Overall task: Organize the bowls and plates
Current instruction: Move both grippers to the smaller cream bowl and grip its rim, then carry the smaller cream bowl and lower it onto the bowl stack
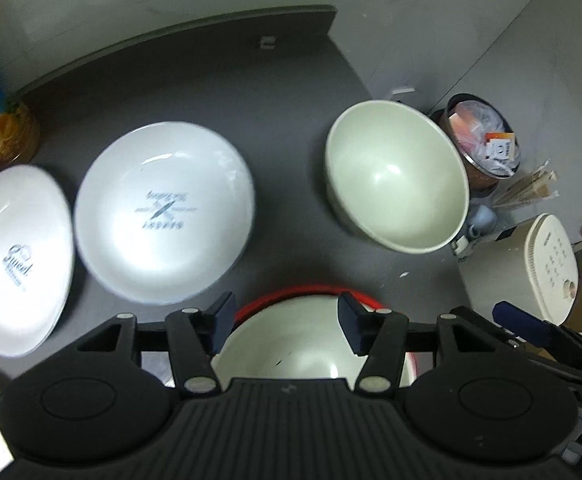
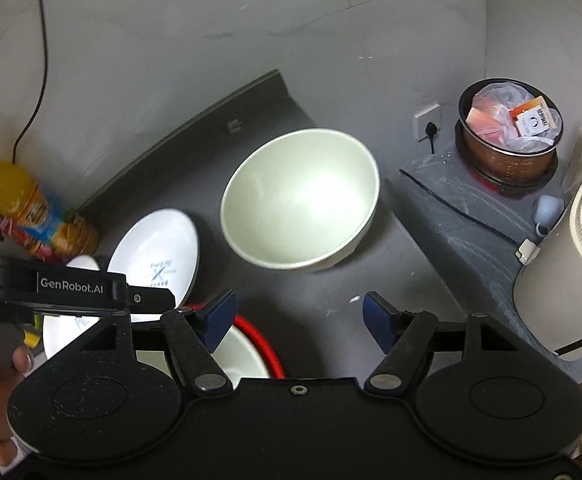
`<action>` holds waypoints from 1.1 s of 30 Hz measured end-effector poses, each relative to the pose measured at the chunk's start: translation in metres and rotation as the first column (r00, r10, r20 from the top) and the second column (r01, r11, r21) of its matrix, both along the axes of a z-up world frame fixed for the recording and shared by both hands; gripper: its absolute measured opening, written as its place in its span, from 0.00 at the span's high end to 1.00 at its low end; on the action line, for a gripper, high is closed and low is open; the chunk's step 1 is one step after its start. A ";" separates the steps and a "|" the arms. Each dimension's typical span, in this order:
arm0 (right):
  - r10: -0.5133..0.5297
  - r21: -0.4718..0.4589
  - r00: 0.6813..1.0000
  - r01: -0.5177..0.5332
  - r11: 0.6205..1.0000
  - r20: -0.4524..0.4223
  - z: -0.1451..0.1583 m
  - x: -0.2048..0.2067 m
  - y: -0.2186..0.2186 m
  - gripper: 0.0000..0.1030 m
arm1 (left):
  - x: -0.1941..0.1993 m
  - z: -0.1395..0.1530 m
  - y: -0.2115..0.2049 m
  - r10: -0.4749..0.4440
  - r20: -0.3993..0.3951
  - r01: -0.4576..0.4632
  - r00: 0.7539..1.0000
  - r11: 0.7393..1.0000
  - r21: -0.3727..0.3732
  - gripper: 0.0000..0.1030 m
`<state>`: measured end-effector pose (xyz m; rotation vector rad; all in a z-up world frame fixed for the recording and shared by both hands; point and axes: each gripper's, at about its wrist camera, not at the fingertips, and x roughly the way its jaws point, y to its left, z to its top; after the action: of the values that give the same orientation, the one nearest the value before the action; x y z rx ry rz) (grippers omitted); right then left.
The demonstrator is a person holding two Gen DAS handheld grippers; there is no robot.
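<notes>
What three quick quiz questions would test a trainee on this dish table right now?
1. True or false: the left gripper is clamped on a plate.
2. How many white plates lie on the table?
3. Which dish sits below the left gripper: A) the red-rimmed bowl, B) the pale green bowl, C) the plate with the X logo?

Key: 1 false, it is open and empty. 2 two, the X-logo plate and the plate marked Sweet. 3 A.
</notes>
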<state>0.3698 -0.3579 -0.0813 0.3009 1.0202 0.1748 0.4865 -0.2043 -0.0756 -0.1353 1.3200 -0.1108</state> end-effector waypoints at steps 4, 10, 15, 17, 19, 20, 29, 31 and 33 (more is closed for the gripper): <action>-0.018 0.008 1.000 0.018 1.000 0.002 -0.004 0.010 -0.008 0.33 | 0.014 -0.002 -0.006 0.021 0.018 -0.021 1.000 1.000 -0.007 0.47; -0.077 0.053 0.997 0.077 0.996 -0.008 -0.023 0.026 -0.019 0.33 | 0.035 -0.004 -0.014 0.057 0.070 -0.055 0.996 0.998 -0.030 0.47; -0.090 0.055 0.996 0.092 0.994 -0.028 -0.040 0.041 -0.024 0.35 | 0.054 -0.022 -0.018 0.102 0.053 -0.100 0.993 0.994 -0.037 0.48; -0.098 0.053 0.994 0.100 0.994 -0.039 -0.046 0.047 -0.026 0.39 | 0.058 -0.029 -0.020 0.104 0.051 -0.102 0.993 0.994 -0.049 0.48; -0.110 0.053 0.992 0.113 0.992 -0.054 -0.052 0.052 -0.028 0.41 | 0.061 -0.035 -0.025 0.098 0.055 -0.096 0.994 0.994 -0.045 0.49; -0.114 0.057 0.992 0.118 0.991 -0.059 -0.054 0.054 -0.029 0.44 | 0.063 -0.038 -0.027 0.102 0.054 -0.100 0.993 0.994 -0.036 0.51; -0.096 0.063 0.990 0.103 0.993 -0.107 -0.072 0.070 -0.022 0.69 | 0.077 -0.066 -0.035 0.123 0.012 -0.122 0.992 0.992 -0.038 0.70; -0.103 0.066 0.988 0.112 0.992 -0.117 -0.075 0.072 -0.021 0.74 | 0.080 -0.072 -0.039 0.114 0.007 -0.113 0.993 0.993 -0.023 0.77; -0.102 0.056 0.988 0.109 0.992 -0.115 -0.075 0.073 -0.018 0.76 | 0.082 -0.078 -0.042 0.111 -0.008 -0.111 0.994 0.994 -0.018 0.83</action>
<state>0.4426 -0.3761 -0.1568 0.4248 1.1083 0.0946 0.5685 -0.2459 -0.1541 -0.2248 1.3158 -0.0283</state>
